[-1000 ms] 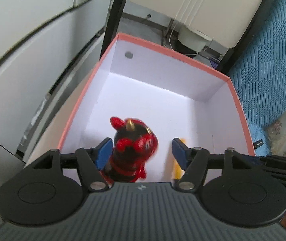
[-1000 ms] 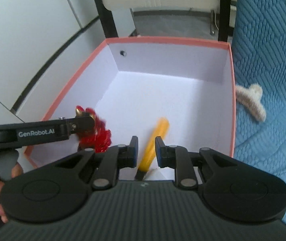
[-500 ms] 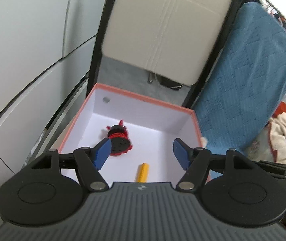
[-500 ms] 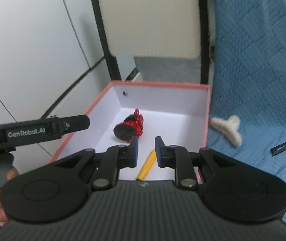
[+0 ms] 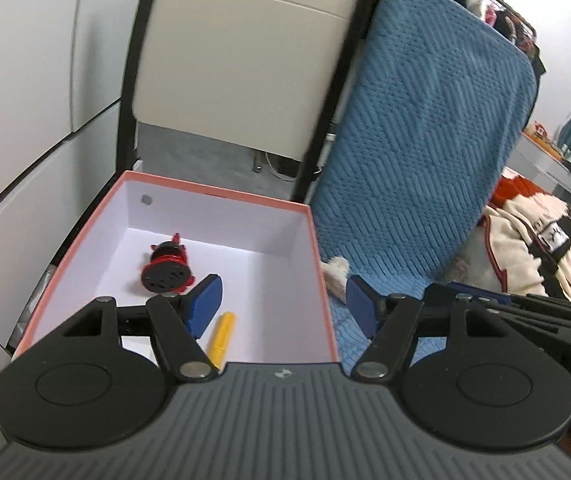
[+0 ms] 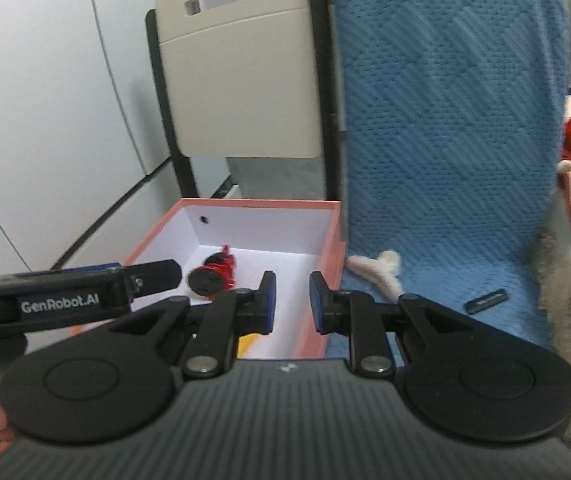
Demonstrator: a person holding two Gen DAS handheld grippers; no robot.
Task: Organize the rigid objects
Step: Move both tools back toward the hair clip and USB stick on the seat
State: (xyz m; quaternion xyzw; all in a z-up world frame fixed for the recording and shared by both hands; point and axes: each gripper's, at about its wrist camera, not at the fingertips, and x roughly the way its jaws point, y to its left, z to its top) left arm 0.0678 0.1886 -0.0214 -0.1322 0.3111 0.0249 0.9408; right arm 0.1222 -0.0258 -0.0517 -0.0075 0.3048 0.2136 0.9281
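Here, at nine o'clock of the scene, white cabinet panels (image 5: pixel 25 120) run beside the orange-rimmed white box (image 5: pixel 221 196), which is open at the top. Inside it, toward ten o'clock of the floor, the red-and-black figurine (image 5: pixel 167 268) lies on its side with its round black base facing the cameras. At six o'clock of the box floor lies the yellow marker (image 5: pixel 223 336), well apart from the figurine and partly hidden by the tool.

The left gripper (image 5: pixel 281 308) hovers above the near edge of the box, its blue pads (image 5: pixel 205 306) spread wide with nothing between them. The right gripper (image 6: pixel 290 300) hangs over the box's right wall; its blue pads stand a narrow gap apart and hold nothing.

Behind the box, at twelve o'clock, stands a cream chair back (image 6: pixel 237 80) in a black frame. To the right, a blue quilted blanket (image 6: pixel 445 140) covers the seat. On it, just beside the box's right wall, rests the cream fluffy hair claw (image 6: pixel 377 270). Farther toward three o'clock lies a small black flat item (image 6: pixel 485 301), too small to identify. At the far right sits a cream and red patterned blanket (image 5: pixel 533 240).
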